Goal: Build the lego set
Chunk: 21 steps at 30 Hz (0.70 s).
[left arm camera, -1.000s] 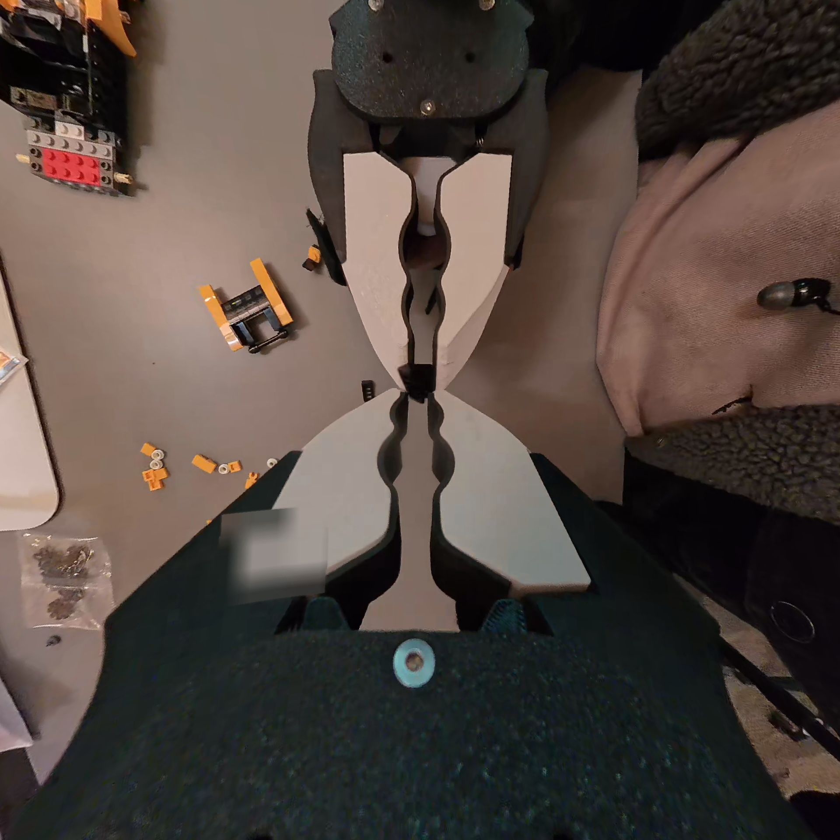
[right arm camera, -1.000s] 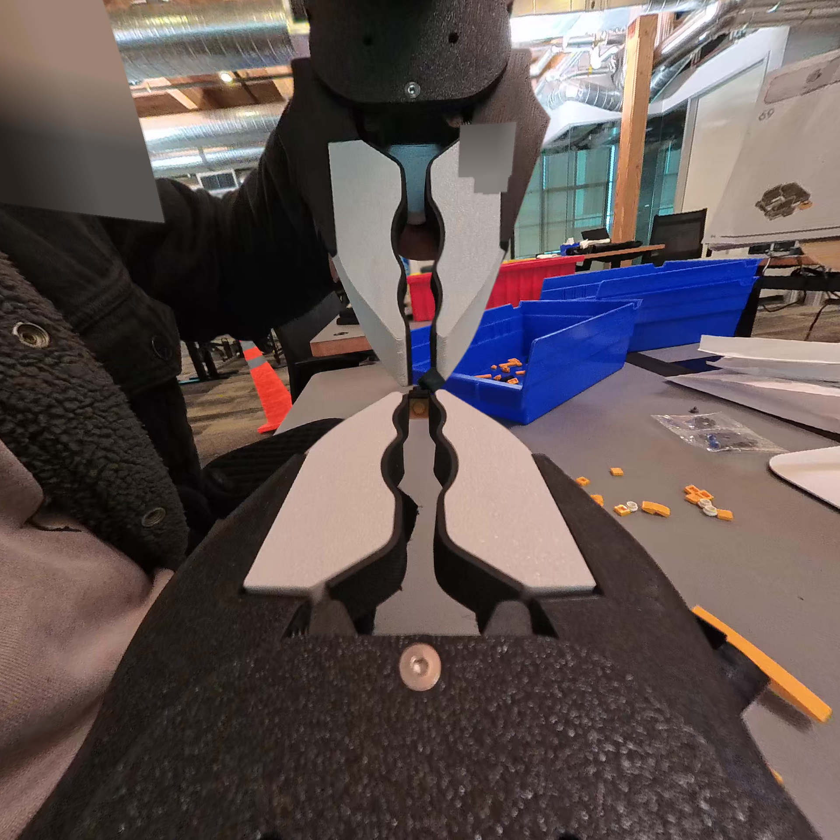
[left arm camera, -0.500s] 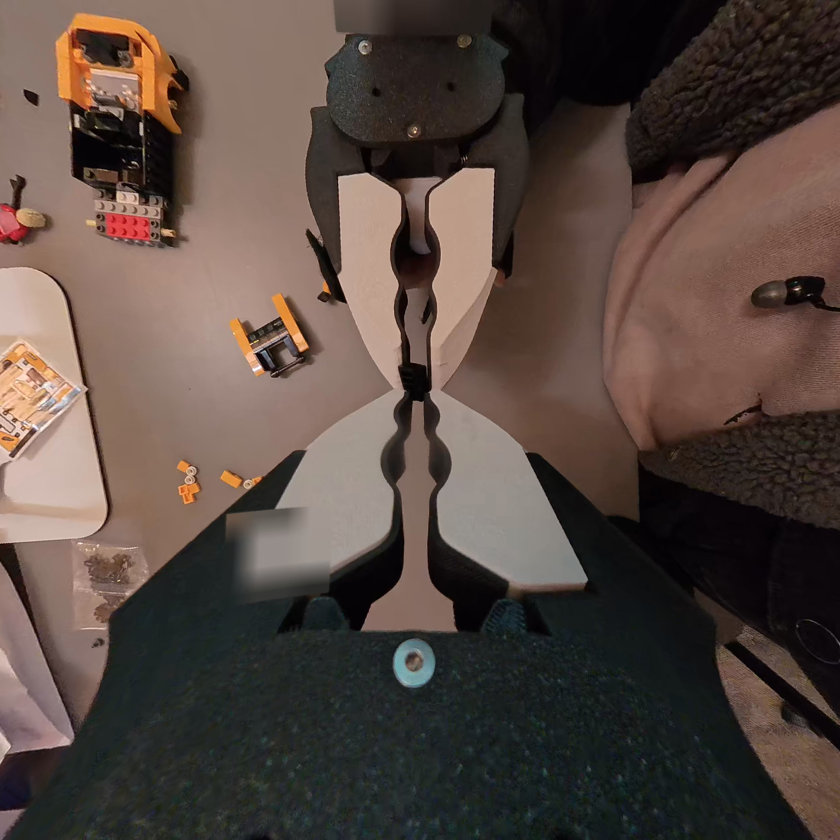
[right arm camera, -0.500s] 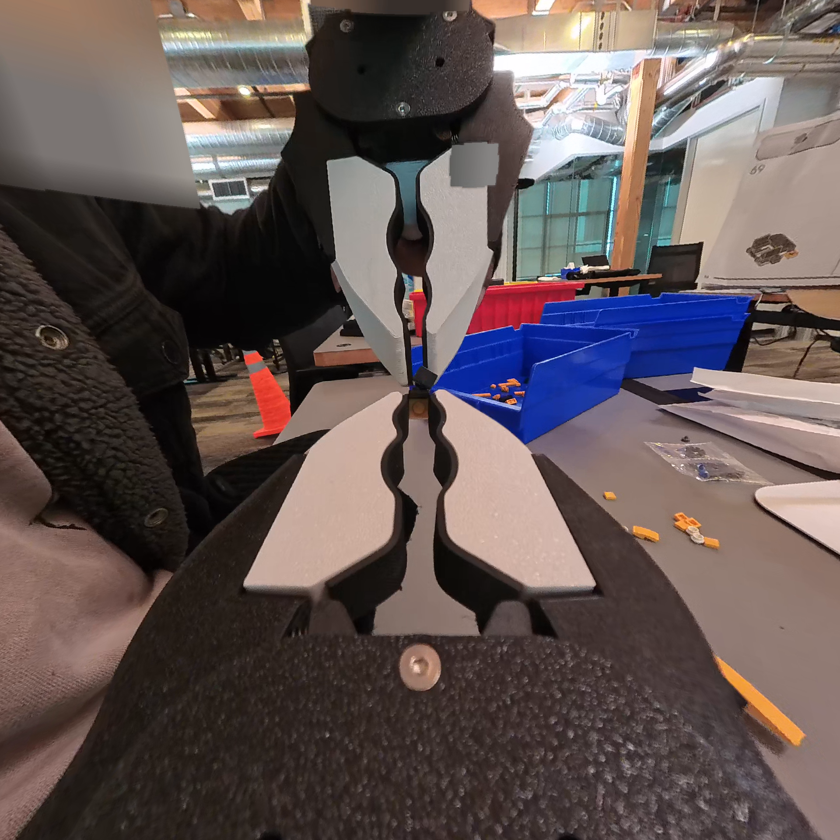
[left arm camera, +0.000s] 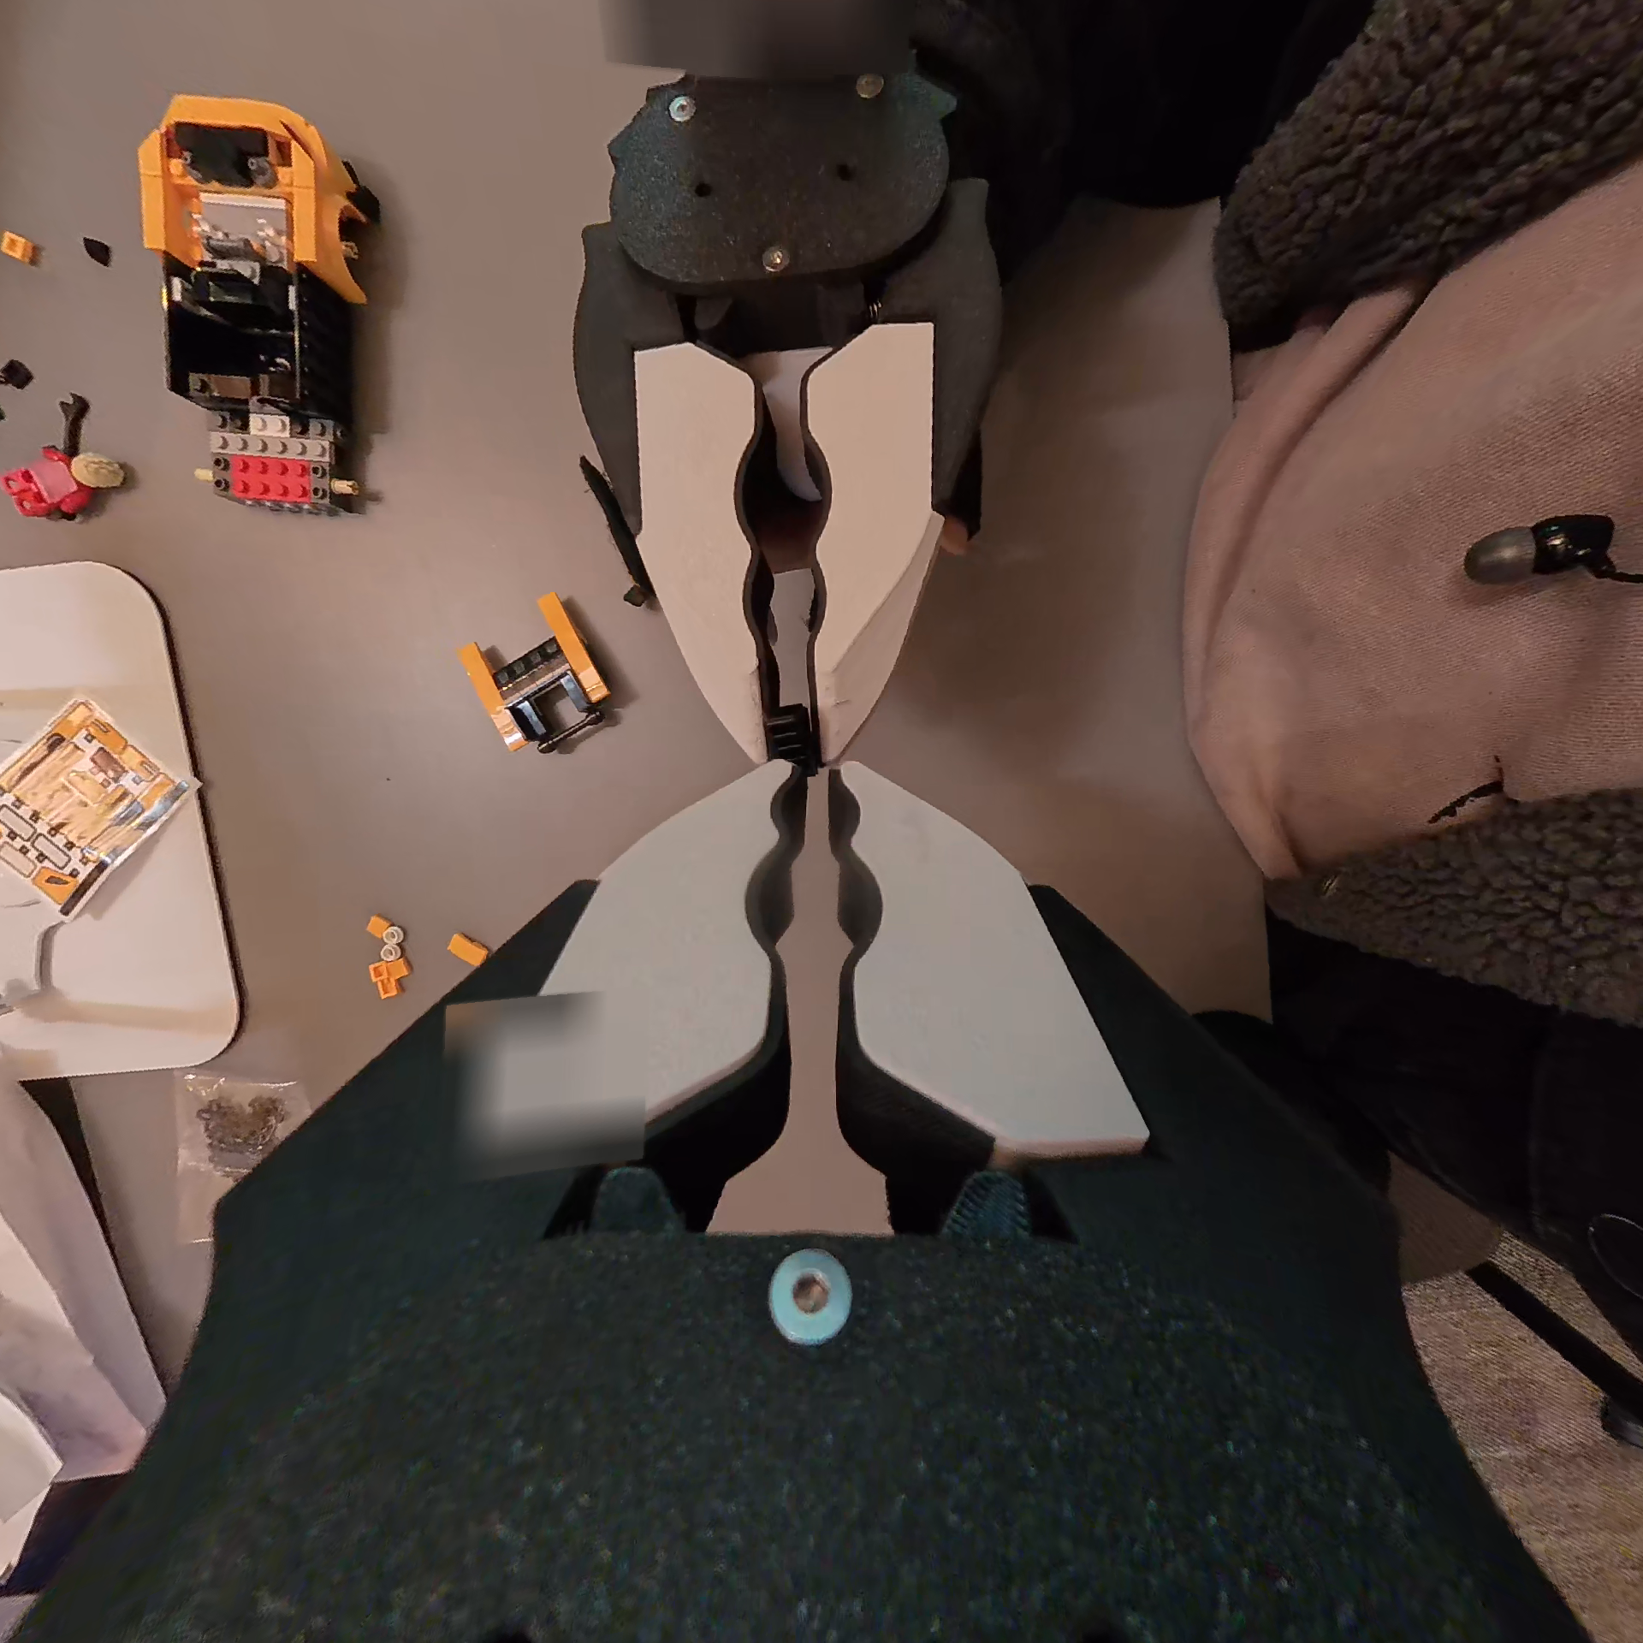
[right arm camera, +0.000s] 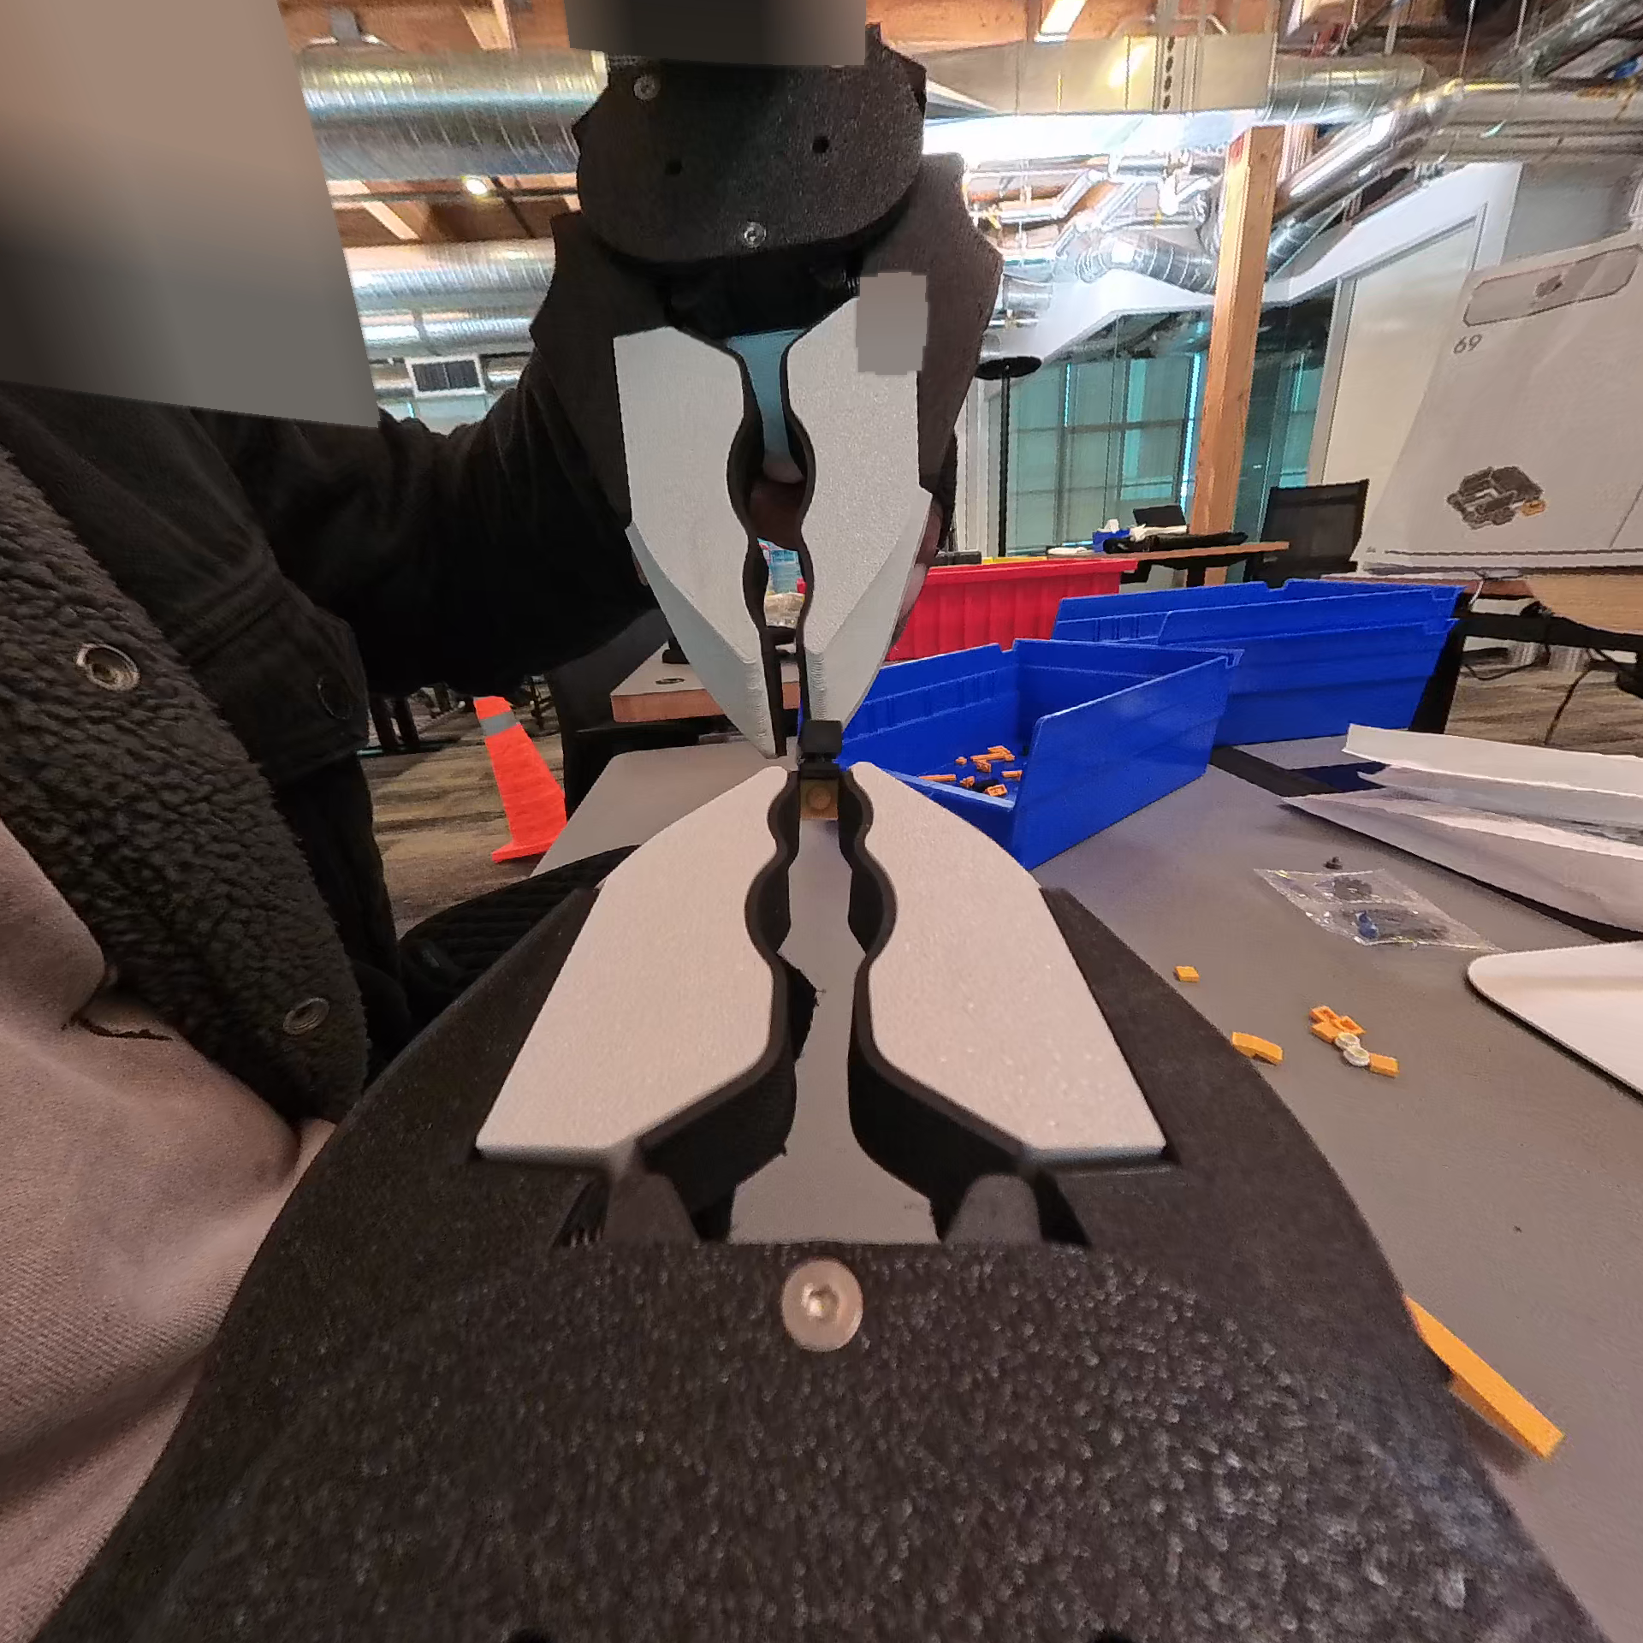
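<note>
Both grippers stay tip to tip, lifted higher: left gripper (left arm camera: 807, 775) seemingly pinching a black piece (right arm camera: 819, 740), right gripper (right arm camera: 819, 787) clamping an orange piece (right arm camera: 818, 800), seen only in its view.

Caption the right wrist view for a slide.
Two hand-held grippers meet tip to tip above the table, joining a small black piece and an orange piece.

Two grey-padded grippers meet tip to tip — the far gripper (left arm camera: 791, 742) pinching a small black ridged brick (left arm camera: 787, 731) — above the grey table (left arm camera: 444, 551).
</note>
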{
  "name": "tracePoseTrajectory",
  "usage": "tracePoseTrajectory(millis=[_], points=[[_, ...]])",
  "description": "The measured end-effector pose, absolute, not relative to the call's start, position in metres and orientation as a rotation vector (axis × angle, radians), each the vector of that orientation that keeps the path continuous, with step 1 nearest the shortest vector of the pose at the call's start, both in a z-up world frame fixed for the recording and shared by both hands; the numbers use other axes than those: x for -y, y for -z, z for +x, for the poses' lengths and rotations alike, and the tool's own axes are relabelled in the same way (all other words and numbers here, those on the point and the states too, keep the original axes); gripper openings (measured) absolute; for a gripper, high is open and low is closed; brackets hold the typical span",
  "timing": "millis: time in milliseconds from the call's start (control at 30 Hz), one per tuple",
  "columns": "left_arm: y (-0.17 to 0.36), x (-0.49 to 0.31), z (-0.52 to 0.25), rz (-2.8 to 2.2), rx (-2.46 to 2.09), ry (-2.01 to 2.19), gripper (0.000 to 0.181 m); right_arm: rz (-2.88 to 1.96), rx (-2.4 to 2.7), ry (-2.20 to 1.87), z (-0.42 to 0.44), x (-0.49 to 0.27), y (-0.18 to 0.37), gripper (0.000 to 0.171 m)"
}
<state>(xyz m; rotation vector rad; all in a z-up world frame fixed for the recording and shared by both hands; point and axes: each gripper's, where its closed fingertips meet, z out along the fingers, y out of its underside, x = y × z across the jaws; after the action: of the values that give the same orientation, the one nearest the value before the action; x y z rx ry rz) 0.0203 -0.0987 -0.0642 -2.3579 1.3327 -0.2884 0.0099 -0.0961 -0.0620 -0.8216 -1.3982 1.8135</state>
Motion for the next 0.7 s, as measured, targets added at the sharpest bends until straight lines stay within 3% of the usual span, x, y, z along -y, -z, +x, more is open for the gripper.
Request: tracePoseTrajectory(millis=[333, 533, 700], points=[[0.054, 0.094, 0.018, -2.249, -1.293, 0.223, 0.007, -0.811, 1.384, -1.823, 0.013, 0.094, 0.057, 0.008], [0.04, 0.085, 0.015, -1.914, -1.203, 0.056, 0.015, -0.83, 1.349, -1.896, 0.019, 0.086, 0.042, 0.008], [0.039, 0.076, 0.006, -1.673, -1.1, -0.173, 0.032, -0.874, 1.352, -1.984, 0.021, 0.083, 0.034, 0.008]])
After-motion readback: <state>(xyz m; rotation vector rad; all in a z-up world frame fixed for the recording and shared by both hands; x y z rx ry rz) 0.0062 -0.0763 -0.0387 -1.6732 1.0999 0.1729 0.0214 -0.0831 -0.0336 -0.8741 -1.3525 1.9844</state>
